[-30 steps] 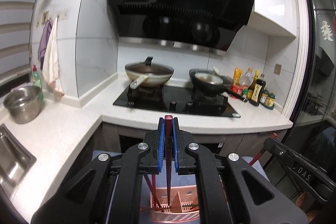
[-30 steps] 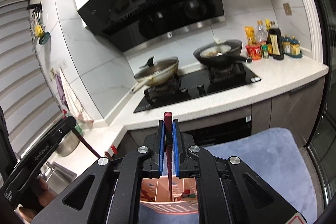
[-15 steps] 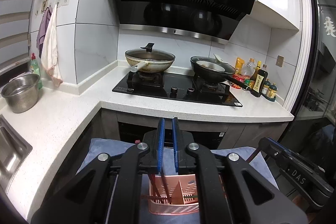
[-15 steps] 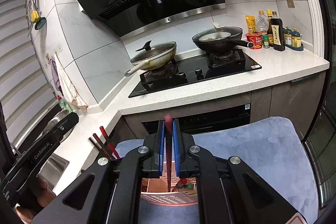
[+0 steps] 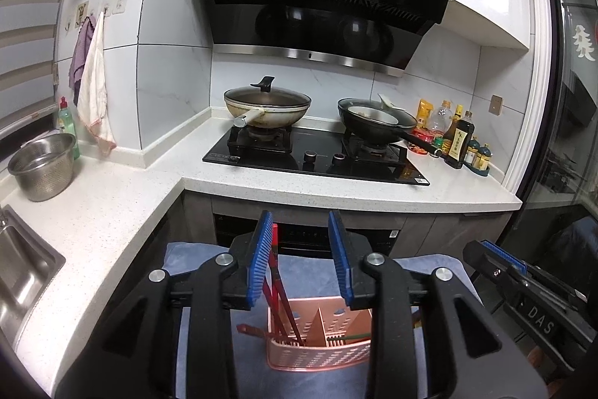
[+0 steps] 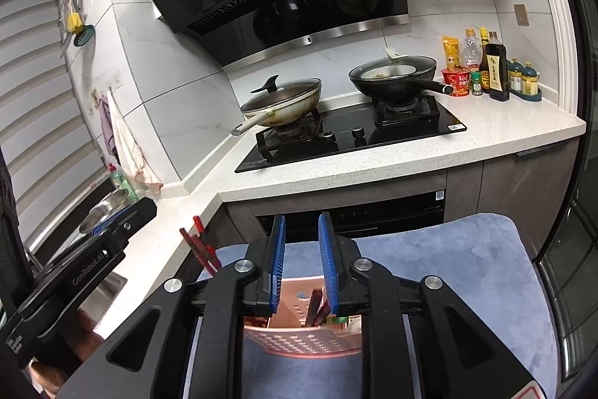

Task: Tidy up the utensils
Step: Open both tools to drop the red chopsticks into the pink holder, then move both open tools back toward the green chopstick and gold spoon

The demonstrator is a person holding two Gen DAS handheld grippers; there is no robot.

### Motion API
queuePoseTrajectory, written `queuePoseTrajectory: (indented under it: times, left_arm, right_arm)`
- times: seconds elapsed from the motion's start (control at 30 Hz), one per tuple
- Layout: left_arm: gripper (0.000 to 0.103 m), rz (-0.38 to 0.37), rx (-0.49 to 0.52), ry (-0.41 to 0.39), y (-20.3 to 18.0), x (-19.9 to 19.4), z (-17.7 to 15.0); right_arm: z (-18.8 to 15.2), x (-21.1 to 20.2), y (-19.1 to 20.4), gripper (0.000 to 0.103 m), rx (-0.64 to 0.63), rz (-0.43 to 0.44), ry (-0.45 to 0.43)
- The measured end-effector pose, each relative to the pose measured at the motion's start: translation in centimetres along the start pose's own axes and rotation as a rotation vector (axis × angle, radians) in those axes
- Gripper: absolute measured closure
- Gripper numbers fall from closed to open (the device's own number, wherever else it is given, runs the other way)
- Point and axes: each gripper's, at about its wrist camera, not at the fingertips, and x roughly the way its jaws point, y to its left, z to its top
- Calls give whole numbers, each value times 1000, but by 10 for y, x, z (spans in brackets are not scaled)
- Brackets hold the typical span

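A pink perforated utensil holder stands on a blue mat, right below both grippers. My left gripper hangs over it with its jaws opening. Red chopsticks stand in the holder's left compartment and lean against the left blue pad, unclamped. In the right wrist view my right gripper is also opening above the holder. A dark red chopstick sits low in the holder beneath its pads, free of them. The left gripper shows at left beside the red chopsticks.
Behind the mat runs a white L-shaped counter with a black hob, a lidded wok and a black pan. Sauce bottles stand at the right. A steel bowl and a sink are at the left.
Both grippers were shut on red chopsticks and now stand open. The chopsticks have slid down into the pink holder. Both views have tipped slightly.
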Motion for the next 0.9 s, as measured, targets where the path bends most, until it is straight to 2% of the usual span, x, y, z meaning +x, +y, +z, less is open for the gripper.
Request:
queuePoseTrajectory:
  times: [0.23,0.4,0.63,0.7,0.9]
  left_arm:
    - [73,8,24,9,-2,-26,-15]
    - [73,24,43,38,-1,-47,-42]
    - [73,17,48,116,4,-72,-88]
    - [73,33,73,136,5,-81,-105]
    - [73,48,42,233,16,-102,-160]
  right_arm:
    - [-21,-24,5,83,-18,16,22]
    - [-45,-46,11,83,-62,1,50]
    - [-104,-81,16,81,-139,-34,111]
    - [-125,-92,16,73,-143,-47,136]
    - [-188,-113,8,73,-107,-62,231]
